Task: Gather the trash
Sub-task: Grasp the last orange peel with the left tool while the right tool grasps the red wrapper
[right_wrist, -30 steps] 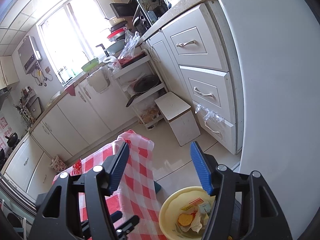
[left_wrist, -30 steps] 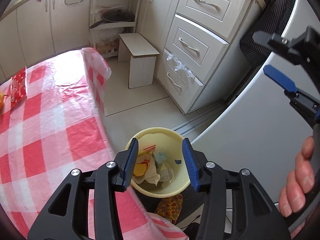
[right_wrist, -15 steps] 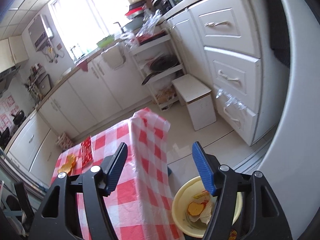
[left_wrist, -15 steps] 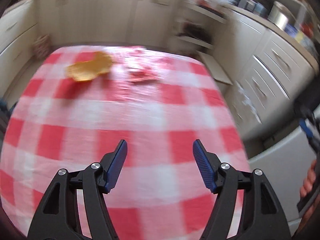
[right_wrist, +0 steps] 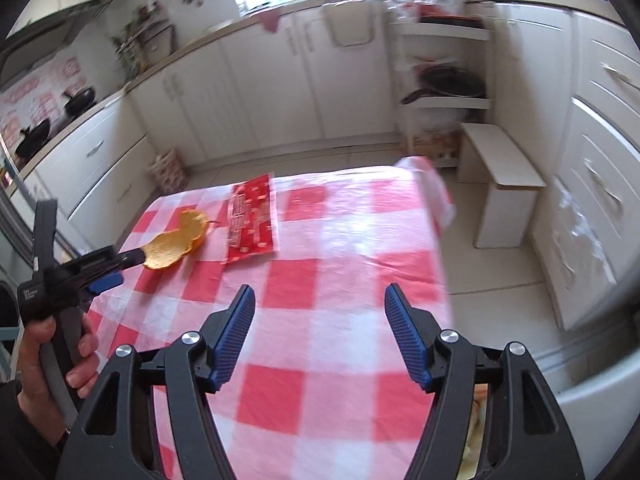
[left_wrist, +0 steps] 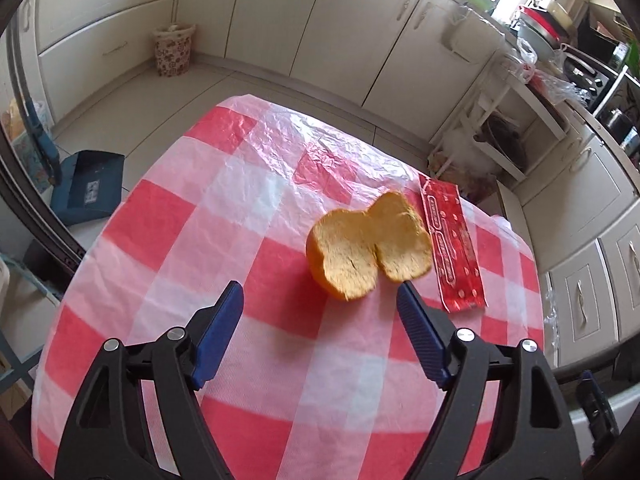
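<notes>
An orange peel (left_wrist: 366, 250) lies on the red-and-white checked tablecloth (left_wrist: 248, 216), pith side up. A flat red wrapper (left_wrist: 450, 242) lies just right of it. My left gripper (left_wrist: 320, 300) is open and empty, just short of the peel. In the right wrist view the peel (right_wrist: 178, 242) and the wrapper (right_wrist: 252, 220) sit at the table's far left, with the left gripper (right_wrist: 120, 268) beside the peel. My right gripper (right_wrist: 318, 300) is open and empty above the tablecloth (right_wrist: 340, 248). A sliver of the yellow trash bowl (right_wrist: 476, 424) shows low right.
White kitchen cabinets (right_wrist: 248, 80) ring the room. A small white stool (right_wrist: 500, 184) stands past the table's right end, by a shelf rack holding a pan (right_wrist: 448, 84). A dark blue bag (left_wrist: 90, 186) and a patterned basket (left_wrist: 174, 50) are on the floor.
My left gripper swung from over the yellow trash bowl to the table and now sits just short of the orange peel. My right gripper turned left, toward the table.
</notes>
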{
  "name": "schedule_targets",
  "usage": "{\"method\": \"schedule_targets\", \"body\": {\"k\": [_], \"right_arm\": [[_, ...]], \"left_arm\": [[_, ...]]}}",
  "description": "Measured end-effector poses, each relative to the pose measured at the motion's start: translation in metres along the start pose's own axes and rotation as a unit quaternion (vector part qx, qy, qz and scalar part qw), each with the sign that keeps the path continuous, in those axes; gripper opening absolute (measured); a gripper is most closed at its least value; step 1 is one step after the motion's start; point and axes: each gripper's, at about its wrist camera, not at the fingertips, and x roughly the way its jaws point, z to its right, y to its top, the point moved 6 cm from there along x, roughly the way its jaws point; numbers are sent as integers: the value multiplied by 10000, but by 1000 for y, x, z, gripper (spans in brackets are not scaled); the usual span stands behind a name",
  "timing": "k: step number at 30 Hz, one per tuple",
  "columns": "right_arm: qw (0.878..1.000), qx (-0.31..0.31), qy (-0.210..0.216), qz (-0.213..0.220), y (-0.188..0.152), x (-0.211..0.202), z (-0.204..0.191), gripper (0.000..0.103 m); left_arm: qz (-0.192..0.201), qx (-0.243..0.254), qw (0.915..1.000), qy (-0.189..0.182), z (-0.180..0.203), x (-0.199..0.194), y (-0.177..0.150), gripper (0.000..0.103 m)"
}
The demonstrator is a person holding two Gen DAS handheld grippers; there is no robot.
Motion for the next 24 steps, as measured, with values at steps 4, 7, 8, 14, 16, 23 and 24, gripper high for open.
{"method": "schedule_targets", "body": {"k": [4,7,8,14,16,23,24], "right_arm": [[9983,-490,106,-280,7,50,-36,65],[9969,-672,148,-381,13,77,-48,65],[9968,-666,169,-404,17,86,-49,65],[9967,-510,325,-550,38,122,-51,71],[9962,-504,403,-585,42,130,-52,74],[9934,-861,225,-728,36,156,-69,77],[9922,-999,184,-715,34,157,-74,74]], "left_arm": [[-63,-111,9999,9,-3,16,10,75],[-142,-188,9997,-107,-5,27,14,69],[-177,-215,9995,-161,-5,30,14,67],[-314,-173,9987,-354,-1,41,15,36],[-401,-147,9982,-415,0,45,15,19],[-418,74,9979,-488,-3,43,6,10],[-425,89,9978,-499,-4,42,4,10]]}}
